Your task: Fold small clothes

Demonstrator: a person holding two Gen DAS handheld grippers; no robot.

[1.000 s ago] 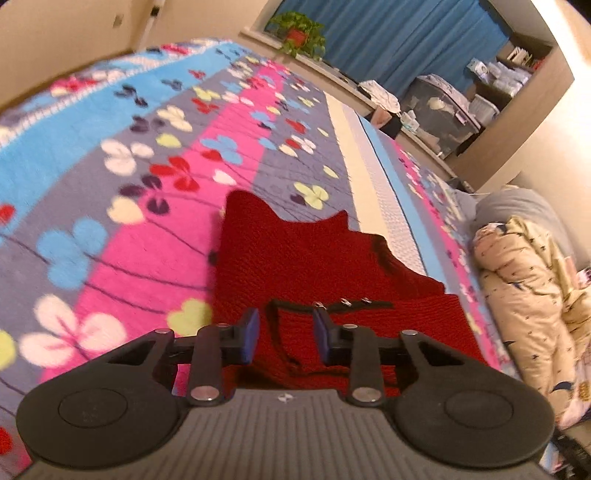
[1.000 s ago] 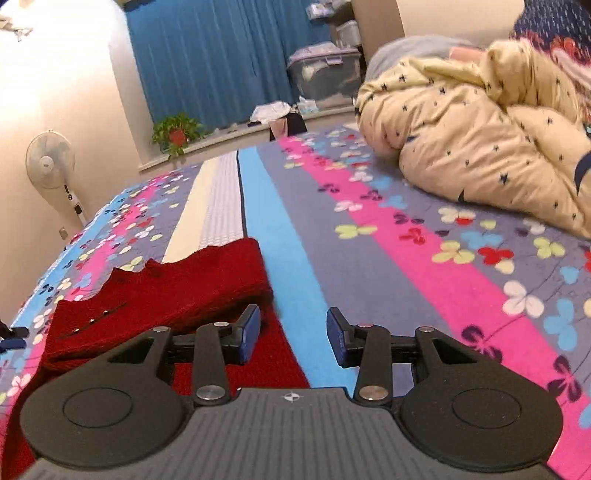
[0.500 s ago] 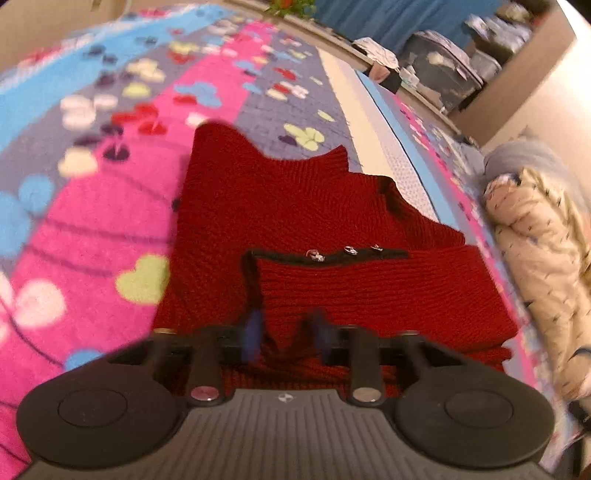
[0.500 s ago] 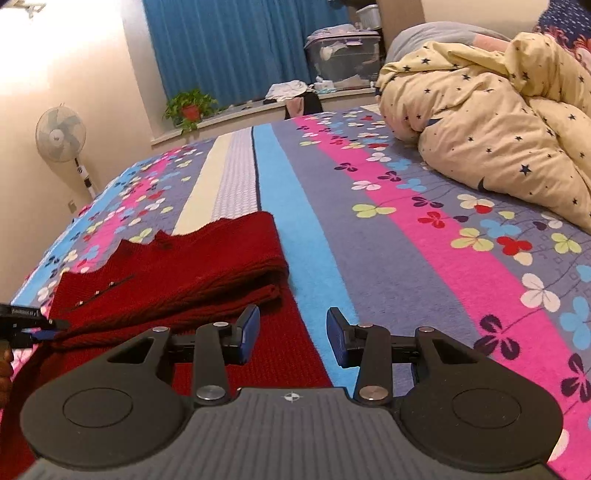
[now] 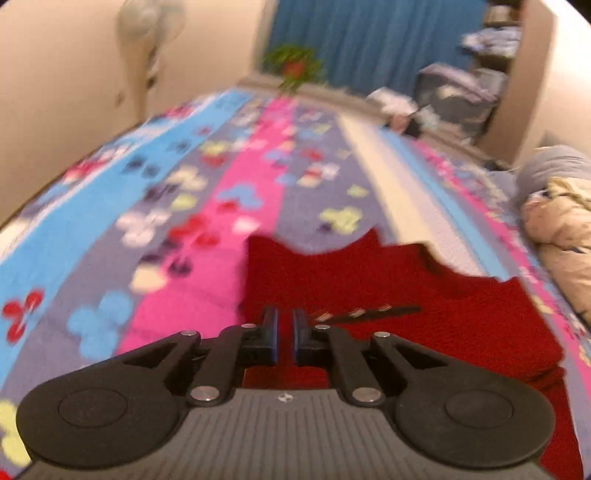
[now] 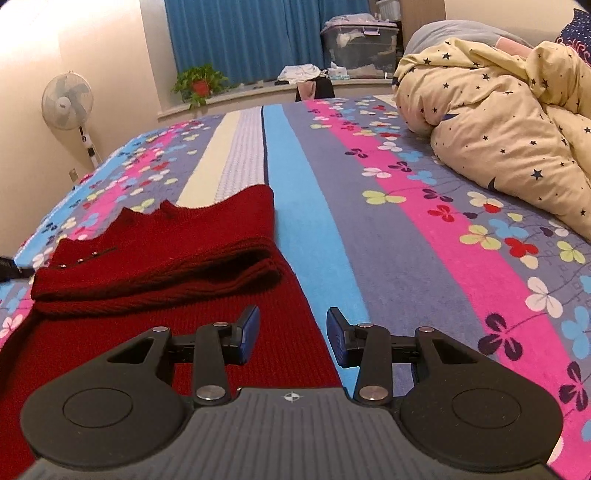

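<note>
A dark red knitted sweater (image 6: 155, 258) lies partly folded on the flowered bedspread (image 6: 406, 229), with one part doubled over on top. In the left wrist view the sweater (image 5: 388, 295) fills the lower middle and right, blurred by motion. My left gripper (image 5: 285, 334) is over the sweater's left edge; its jaws are nearly together with a narrow gap, and whether they pinch cloth is unclear. My right gripper (image 6: 293, 332) is open and empty, just above the sweater's right edge near the blue stripe.
A cream star-print duvet (image 6: 498, 122) is bunched at the right of the bed. A standing fan (image 6: 66, 101) is by the left wall. A potted plant (image 6: 199, 83), storage box (image 6: 358, 40) and blue curtains (image 6: 258, 33) are beyond the bed's far end.
My left gripper's jaws have closed from open to nearly together and its view has tilted upward. My right gripper has moved slightly forward and stays open.
</note>
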